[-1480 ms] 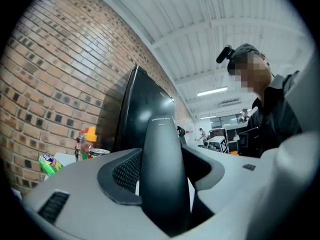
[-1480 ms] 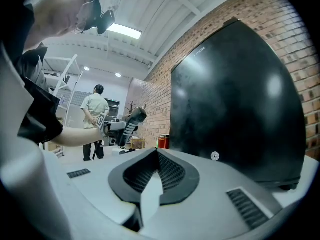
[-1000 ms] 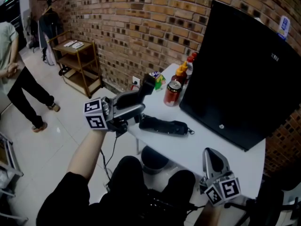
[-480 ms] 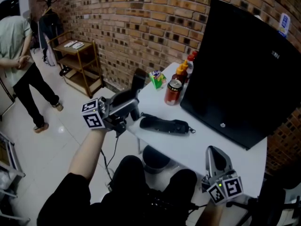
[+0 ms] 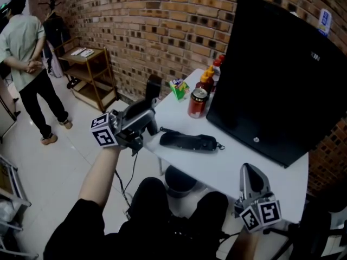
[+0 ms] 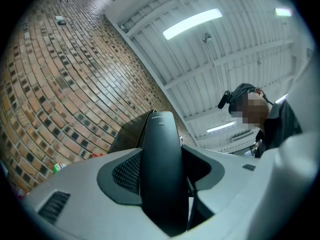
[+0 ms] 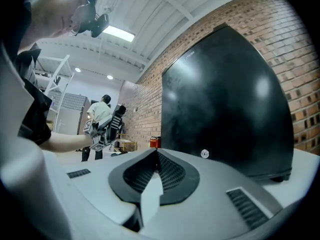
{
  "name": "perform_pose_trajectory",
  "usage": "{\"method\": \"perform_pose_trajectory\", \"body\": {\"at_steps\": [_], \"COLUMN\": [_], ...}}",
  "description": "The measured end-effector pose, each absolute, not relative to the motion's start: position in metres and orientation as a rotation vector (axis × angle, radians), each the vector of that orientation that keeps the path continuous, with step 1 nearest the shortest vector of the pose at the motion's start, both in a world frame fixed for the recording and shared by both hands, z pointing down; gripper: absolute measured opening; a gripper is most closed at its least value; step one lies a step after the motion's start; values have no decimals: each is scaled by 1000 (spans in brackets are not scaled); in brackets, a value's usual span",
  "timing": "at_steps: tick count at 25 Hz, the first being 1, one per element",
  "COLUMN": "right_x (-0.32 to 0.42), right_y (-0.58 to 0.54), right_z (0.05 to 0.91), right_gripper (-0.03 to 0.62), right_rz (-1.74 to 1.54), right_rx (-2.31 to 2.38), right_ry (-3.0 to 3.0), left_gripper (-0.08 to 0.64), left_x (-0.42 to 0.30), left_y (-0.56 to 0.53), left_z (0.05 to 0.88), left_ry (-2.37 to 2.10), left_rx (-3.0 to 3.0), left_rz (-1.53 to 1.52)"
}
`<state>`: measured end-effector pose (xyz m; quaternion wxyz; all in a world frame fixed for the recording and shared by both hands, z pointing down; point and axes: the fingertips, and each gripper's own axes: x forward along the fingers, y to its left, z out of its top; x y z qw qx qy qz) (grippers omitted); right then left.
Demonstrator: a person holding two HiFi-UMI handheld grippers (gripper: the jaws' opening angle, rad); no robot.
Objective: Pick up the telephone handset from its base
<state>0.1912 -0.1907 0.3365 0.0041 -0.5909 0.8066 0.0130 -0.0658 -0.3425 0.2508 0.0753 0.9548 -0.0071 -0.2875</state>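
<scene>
Left claw (image 5: 145, 115) pinches the telephone handset (image 6: 161, 169) upright, lifted clear of the base (image 5: 187, 141) lying on the counter (image 5: 227, 169) to its right. Right claw (image 5: 249, 172) pressed together, empty.

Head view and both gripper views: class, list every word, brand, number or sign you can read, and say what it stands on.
"CHINO..." - small print near the top of the telephone handset; its ending is unclear.
Logo on the monitor: too small to read.
Writing on the blue label at the monitor's top corner: blurred.
Print on the red can: too small to read.
</scene>
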Motion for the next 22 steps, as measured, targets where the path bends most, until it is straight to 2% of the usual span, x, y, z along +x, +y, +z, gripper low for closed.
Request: {"method": "perform_pose_trajectory", "body": {"at_steps": [22], "right_x": [213], "right_y": [-204], "right_z": [336], "right_gripper": [9], "right_rz": [25], "right_rx": [-1817], "right_ry": [2451], "left_gripper": [253], "left_x": [-72], "left_y": [-347], "left_z": [258], "left_ry": [-106], "left_rx": [2924], "left_rz": [-838]}}
